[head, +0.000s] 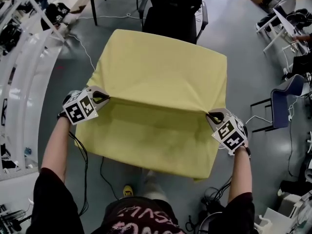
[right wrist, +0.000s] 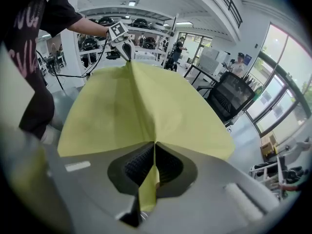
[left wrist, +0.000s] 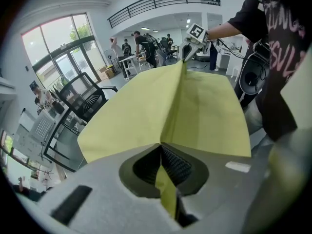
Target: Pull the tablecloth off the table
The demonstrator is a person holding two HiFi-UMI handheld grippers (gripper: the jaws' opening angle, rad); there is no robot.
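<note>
A yellow tablecloth [head: 161, 82] covers a square table, its near part lifted into a taut ridge between my two grippers. At the cloth's left edge my left gripper [head: 105, 98] is shut on the fabric, and the right gripper [head: 210, 115] is shut on it at the right edge. In the left gripper view the cloth [left wrist: 146, 111] runs from the closed jaws to the other gripper [left wrist: 187, 45] far off. The right gripper view shows the tablecloth [right wrist: 146, 101] pinched the same way, with the left gripper [right wrist: 126, 47] at the ridge's far end. A flap hangs down toward me.
A black office chair [head: 173, 13] stands right behind the table. A blue chair [head: 285, 99] is to the right and a white curved desk [head: 24, 72] to the left. Cables lie on the grey floor [head: 73, 62]. My yellow shoe [head: 127, 190] shows below the cloth.
</note>
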